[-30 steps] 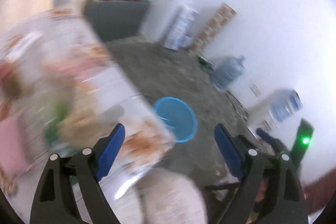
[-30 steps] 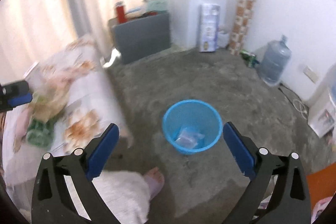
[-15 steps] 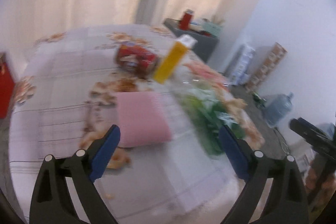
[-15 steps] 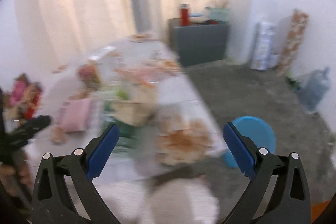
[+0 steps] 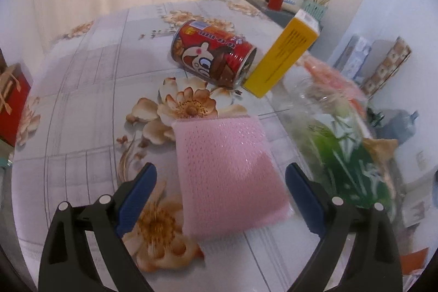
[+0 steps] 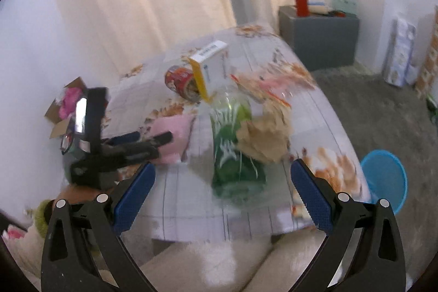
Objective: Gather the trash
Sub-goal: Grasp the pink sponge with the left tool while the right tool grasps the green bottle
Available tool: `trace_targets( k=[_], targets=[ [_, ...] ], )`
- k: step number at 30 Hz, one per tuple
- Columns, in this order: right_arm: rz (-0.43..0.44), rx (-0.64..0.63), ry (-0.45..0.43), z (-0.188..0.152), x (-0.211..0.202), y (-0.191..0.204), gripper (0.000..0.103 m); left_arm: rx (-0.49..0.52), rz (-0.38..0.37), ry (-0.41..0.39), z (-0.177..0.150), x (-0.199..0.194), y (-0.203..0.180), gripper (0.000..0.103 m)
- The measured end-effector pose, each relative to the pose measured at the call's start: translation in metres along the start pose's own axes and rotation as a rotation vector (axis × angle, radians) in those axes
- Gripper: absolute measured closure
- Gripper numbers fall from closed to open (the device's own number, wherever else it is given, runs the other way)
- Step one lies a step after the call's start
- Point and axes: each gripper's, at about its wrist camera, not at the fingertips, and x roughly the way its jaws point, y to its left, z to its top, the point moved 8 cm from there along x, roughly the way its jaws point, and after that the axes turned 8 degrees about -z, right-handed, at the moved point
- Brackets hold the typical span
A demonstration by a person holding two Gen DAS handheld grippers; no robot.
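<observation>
A floral-cloth table (image 5: 90, 89) carries the trash. My left gripper (image 5: 220, 174) stands open just above a pink mesh pad (image 5: 227, 182), which lies between its blue fingers (image 5: 137, 196) with a gap on each side. Beyond the pad, a red drink can (image 5: 210, 54) lies on its side against a yellow box (image 5: 282, 54). A green plastic bottle (image 5: 347, 163) lies to the right. My right gripper (image 6: 221, 199) is open and empty, hovering off the table's near edge with the green bottle (image 6: 235, 149) and crumpled brown paper (image 6: 262, 138) ahead. The left gripper (image 6: 152, 137) shows at the pink pad (image 6: 175, 130).
A blue bin (image 6: 386, 177) stands on the grey floor right of the table. A grey cabinet (image 6: 320, 37) with a red flask is at the back wall. A red gift box (image 5: 13, 100) sits at the table's left edge. Curtains hang behind.
Both views swung from the floor and the blue bin to the tabletop. My left gripper came down close over the pink pad; the right one swung left toward the table.
</observation>
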Motion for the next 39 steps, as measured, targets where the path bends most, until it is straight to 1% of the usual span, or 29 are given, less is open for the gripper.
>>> trace_targets(
  k=[1, 3, 4, 5, 6, 7, 8, 10, 12, 18, 26, 28, 29, 31, 32, 33, 35, 37, 38, 39],
  targets=[
    [0.006, -0.003, 0.004, 0.004, 0.001, 0.000, 0.008, 0.013, 0.027, 0.006, 0.001, 0.004, 0.000, 0.010],
    [0.057, -0.005, 0.032, 0.020, 0.013, 0.002, 0.013, 0.046, 0.050, 0.008, 0.003, 0.009, -0.003, 0.010],
    [0.070, -0.005, 0.045, 0.024, 0.017, 0.004, 0.014, 0.062, 0.069, 0.007, 0.003, 0.013, -0.003, 0.010],
    [0.095, -0.007, 0.070, 0.030, 0.027, 0.007, 0.017, 0.077, 0.085, 0.008, 0.002, 0.015, -0.003, 0.010],
    [0.106, -0.008, 0.093, 0.035, 0.037, 0.009, 0.022, 0.088, 0.097, 0.008, 0.002, 0.017, -0.003, 0.010],
    [0.107, -0.009, 0.112, 0.037, 0.044, 0.010, 0.024, 0.086, 0.096, 0.003, 0.002, 0.017, -0.003, 0.011],
    [0.107, -0.016, 0.150, 0.041, 0.057, 0.013, 0.027, 0.080, 0.095, 0.000, 0.002, 0.018, -0.001, 0.013],
    [0.094, -0.035, 0.179, 0.044, 0.069, 0.016, 0.028, 0.057, 0.081, -0.002, 0.001, 0.017, 0.003, 0.015],
    [0.055, -0.069, 0.209, 0.046, 0.082, 0.017, 0.030, 0.032, 0.068, -0.004, 0.000, 0.015, 0.009, 0.016],
    [-0.021, -0.137, 0.278, 0.048, 0.110, 0.019, 0.030, -0.004, 0.043, -0.009, -0.006, 0.009, 0.021, 0.017],
    [-0.060, -0.161, 0.332, 0.042, 0.125, 0.022, 0.031, -0.028, 0.031, -0.014, -0.014, 0.003, 0.028, 0.017],
    [-0.066, -0.162, 0.342, 0.040, 0.127, 0.023, 0.036, -0.031, 0.027, -0.015, -0.016, 0.001, 0.031, 0.017],
    [-0.066, -0.161, 0.350, 0.038, 0.128, 0.024, 0.042, -0.032, 0.026, -0.015, -0.017, 0.000, 0.032, 0.017],
    [-0.069, -0.159, 0.356, 0.035, 0.129, 0.025, 0.048, -0.041, 0.022, -0.017, -0.019, -0.002, 0.035, 0.017],
    [-0.075, -0.159, 0.354, 0.034, 0.128, 0.025, 0.055, -0.043, 0.020, -0.018, -0.019, -0.003, 0.036, 0.017],
    [-0.074, -0.155, 0.357, 0.033, 0.128, 0.026, 0.059, -0.047, 0.016, -0.018, -0.020, -0.003, 0.037, 0.017],
    [-0.052, -0.133, 0.366, 0.030, 0.127, 0.028, 0.059, -0.061, 0.006, -0.021, -0.022, -0.004, 0.041, 0.017],
    [-0.057, -0.130, 0.365, 0.027, 0.125, 0.030, 0.059, -0.073, -0.005, -0.019, -0.024, -0.005, 0.043, 0.017],
    [-0.060, -0.129, 0.364, 0.024, 0.123, 0.032, 0.059, -0.073, -0.004, -0.019, -0.026, -0.005, 0.044, 0.018],
    [-0.055, -0.124, 0.364, 0.022, 0.121, 0.033, 0.059, -0.060, 0.018, -0.016, -0.027, -0.006, 0.045, 0.018]
  ],
)
